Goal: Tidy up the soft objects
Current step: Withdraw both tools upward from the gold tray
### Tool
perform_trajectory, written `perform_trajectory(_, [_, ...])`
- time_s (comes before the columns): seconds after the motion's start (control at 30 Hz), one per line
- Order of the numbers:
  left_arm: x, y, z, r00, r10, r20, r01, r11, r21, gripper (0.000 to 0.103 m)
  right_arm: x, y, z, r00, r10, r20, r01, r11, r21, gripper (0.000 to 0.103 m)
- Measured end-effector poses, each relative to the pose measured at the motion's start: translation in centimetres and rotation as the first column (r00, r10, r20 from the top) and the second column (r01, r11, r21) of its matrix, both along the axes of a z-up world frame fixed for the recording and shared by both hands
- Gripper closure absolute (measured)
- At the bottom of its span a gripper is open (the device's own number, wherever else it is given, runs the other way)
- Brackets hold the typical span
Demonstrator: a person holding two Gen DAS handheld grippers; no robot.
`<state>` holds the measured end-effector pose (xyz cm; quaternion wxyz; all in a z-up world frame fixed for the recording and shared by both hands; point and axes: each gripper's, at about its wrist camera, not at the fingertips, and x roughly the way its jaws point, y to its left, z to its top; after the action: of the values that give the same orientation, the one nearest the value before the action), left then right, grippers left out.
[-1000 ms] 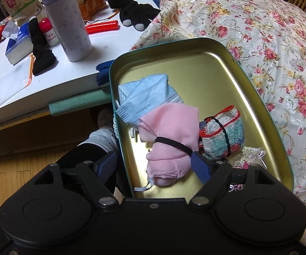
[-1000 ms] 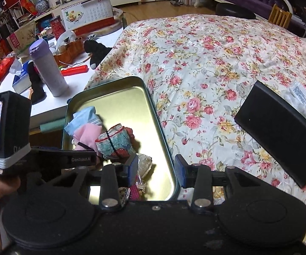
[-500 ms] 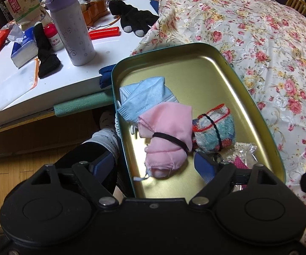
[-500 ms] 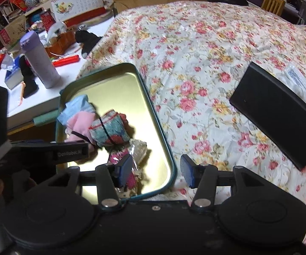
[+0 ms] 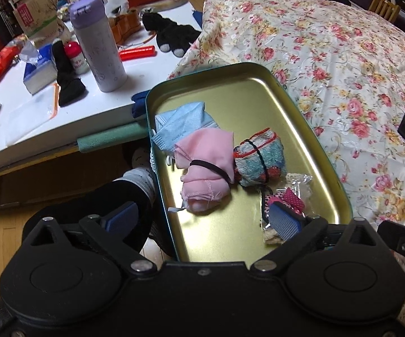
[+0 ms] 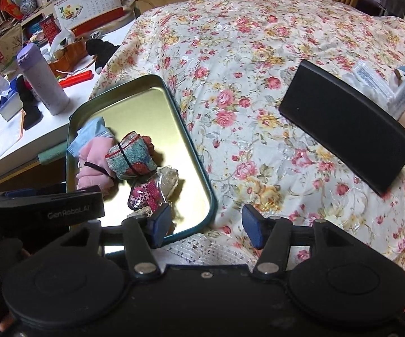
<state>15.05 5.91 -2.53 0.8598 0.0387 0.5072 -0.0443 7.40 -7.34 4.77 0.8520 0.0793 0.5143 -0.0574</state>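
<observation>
Left wrist view has my left claw (image 5: 201,220) spread wide with nothing in it, one finger hanging outside the tin tray (image 5: 258,68) over my dark-trousered leg, the other finger over the tray's near right corner. The tray sits on the floral bedspread (image 5: 343,56), its left edge sticking out toward the white surface (image 5: 34,112). Inside, lined up along the left side: a blue face mask (image 5: 182,129) at the back, a pink cloth roll (image 5: 205,168) with a black band round it touching the mask, and just right of that a teal and red towel roll (image 5: 258,160), also banded. Closest to me is a crinkly clear packet (image 5: 286,196) with something pink leopard-print inside, right under my finger.

Right wrist view: my right claw (image 6: 206,223) is released too, holding nothing. Its left finger is over the tray's (image 6: 197,154) near corner beside that packet (image 6: 152,193), the right finger over bare bedspread (image 6: 258,56). The towel roll (image 6: 132,157) and pink roll (image 6: 93,157) sit mid-tray, the mask (image 6: 90,134) behind. A flat black case (image 6: 343,134) lies well apart on the bed to the right.

On the surface there's a purple-lidded bottle (image 5: 98,42), a red pen-like thing (image 5: 138,53) and some black socks (image 5: 171,35).
</observation>
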Motion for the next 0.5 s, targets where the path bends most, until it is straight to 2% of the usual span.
perform_trajectory(0.5, [-2.8, -0.9, 2.6, 1.0, -0.014, 0.01, 0.014, 1.0, -0.019, 0.003, -2.7, -2.0, 0.9, 0.998, -0.052, 0.032, 0.051, 0.998, 0.022, 0.046])
